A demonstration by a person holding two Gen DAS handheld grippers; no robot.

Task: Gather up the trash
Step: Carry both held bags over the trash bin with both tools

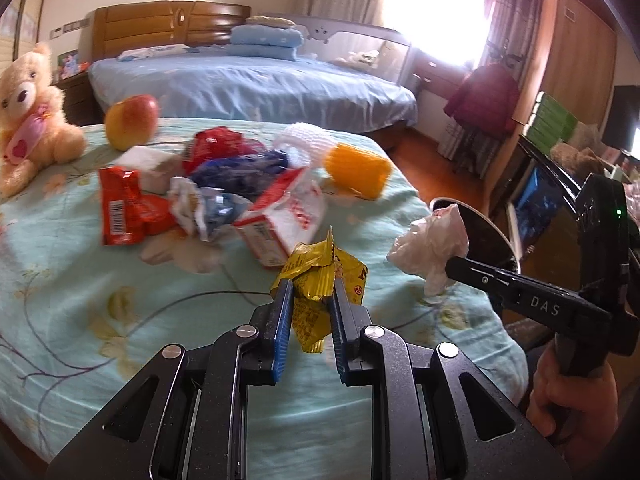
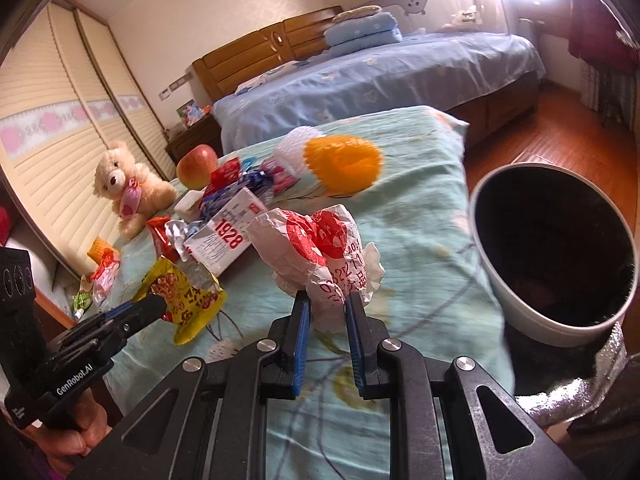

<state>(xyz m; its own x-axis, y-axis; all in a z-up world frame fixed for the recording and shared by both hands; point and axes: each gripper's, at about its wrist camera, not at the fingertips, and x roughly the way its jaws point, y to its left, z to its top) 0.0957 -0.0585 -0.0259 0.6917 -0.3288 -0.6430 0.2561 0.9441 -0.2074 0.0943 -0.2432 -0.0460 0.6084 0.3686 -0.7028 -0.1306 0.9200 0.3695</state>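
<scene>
Plainly "1928" on white carton [image 2: 224,236]

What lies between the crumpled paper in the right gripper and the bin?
Only bare bedspread. In the right wrist view, nothing stands between the paper held by the right gripper and the bin.

My right gripper [image 2: 327,300] is clamped on a crumpled white-and-red paper wrapper [image 2: 320,252], lifted above the green floral bedspread [image 2: 420,216]. Trash bin [image 2: 520,308] sits just right of it, dark inside, rim near the bed edge. My left gripper [image 2: 154,307] pinches a yellow snack packet [image 2: 188,296] at lower left. Behind: white carton marked 1928 [image 2: 224,240], orange foam net [image 2: 342,164], apple [image 2: 196,166], teddy bear [image 2: 124,188].
</scene>
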